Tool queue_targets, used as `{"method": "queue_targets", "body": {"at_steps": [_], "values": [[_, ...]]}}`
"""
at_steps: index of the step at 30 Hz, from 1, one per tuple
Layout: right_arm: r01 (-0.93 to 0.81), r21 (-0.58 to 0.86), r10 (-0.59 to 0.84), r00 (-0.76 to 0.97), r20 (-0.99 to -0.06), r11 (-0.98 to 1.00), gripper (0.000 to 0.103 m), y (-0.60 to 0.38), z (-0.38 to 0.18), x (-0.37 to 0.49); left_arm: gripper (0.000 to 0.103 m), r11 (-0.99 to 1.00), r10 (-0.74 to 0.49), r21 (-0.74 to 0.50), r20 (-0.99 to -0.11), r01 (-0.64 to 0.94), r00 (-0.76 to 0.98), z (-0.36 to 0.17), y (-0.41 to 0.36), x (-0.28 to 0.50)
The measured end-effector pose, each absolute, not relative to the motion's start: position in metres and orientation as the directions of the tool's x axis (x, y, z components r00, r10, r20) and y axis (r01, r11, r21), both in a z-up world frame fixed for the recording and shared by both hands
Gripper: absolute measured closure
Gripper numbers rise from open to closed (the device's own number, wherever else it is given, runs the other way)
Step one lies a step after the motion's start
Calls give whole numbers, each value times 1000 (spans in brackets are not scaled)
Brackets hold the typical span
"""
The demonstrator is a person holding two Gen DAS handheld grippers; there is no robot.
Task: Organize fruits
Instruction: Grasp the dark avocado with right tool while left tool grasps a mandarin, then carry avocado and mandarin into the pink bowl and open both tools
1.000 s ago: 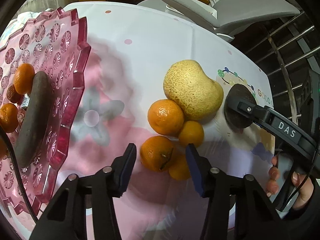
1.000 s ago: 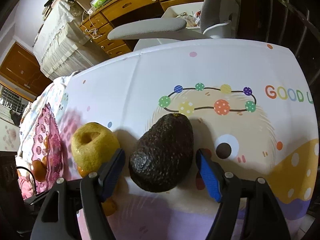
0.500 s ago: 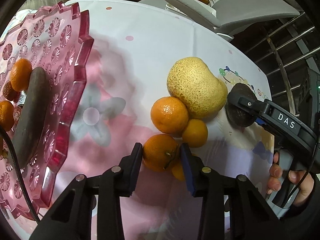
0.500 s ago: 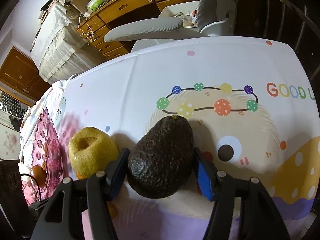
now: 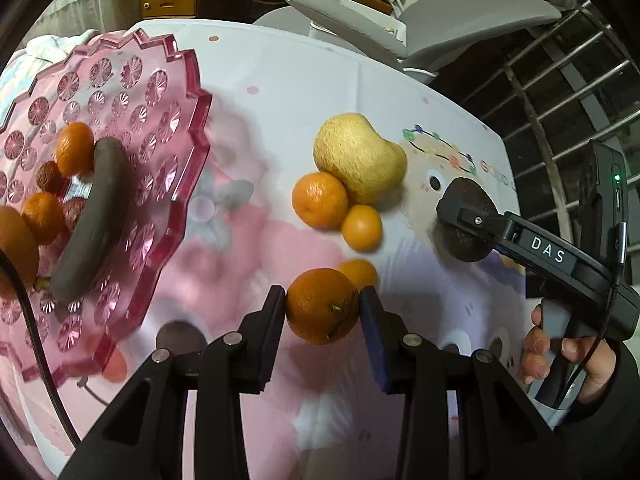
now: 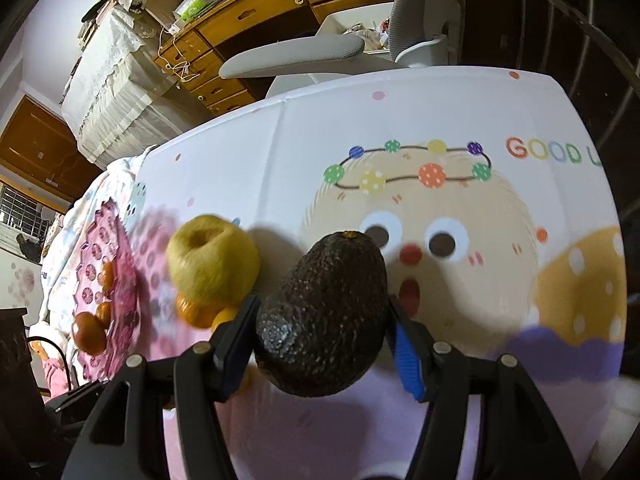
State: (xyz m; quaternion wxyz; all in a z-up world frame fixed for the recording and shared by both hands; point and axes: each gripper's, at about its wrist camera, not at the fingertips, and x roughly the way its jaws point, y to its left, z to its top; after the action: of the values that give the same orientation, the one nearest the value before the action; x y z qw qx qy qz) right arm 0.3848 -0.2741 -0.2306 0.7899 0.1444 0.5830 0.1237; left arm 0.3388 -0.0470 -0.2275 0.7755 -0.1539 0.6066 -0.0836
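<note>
My left gripper is shut on an orange and holds it just above the tablecloth. My right gripper is shut on a dark avocado, lifted off the cloth; it also shows in the left wrist view. A yellow pear lies with two oranges against it, and a small one behind my held orange. The pink glass plate at the left holds several oranges and a dark banana.
The table carries a cartoon-print cloth. A grey office chair stands at the far edge, with wooden drawers behind. Metal railing runs at the right.
Both grippers closed: the left on the orange, the right on the avocado. Both fruits have since been lifted off the cloth and away from the pile.
</note>
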Motion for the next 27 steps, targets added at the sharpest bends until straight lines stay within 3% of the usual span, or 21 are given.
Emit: {"method": "queue_targets", "body": {"at_steps": [13,27], "values": [[-11,391,372,331,-867,920,41,-255,-190,310,66,933,-354,-357,-898,39,260,-186,-16,280],[-15,409,383,384,-840,912,41,-181,-149,243,66,930,-362,-326,-892,171,269,-142,67,238]]}}
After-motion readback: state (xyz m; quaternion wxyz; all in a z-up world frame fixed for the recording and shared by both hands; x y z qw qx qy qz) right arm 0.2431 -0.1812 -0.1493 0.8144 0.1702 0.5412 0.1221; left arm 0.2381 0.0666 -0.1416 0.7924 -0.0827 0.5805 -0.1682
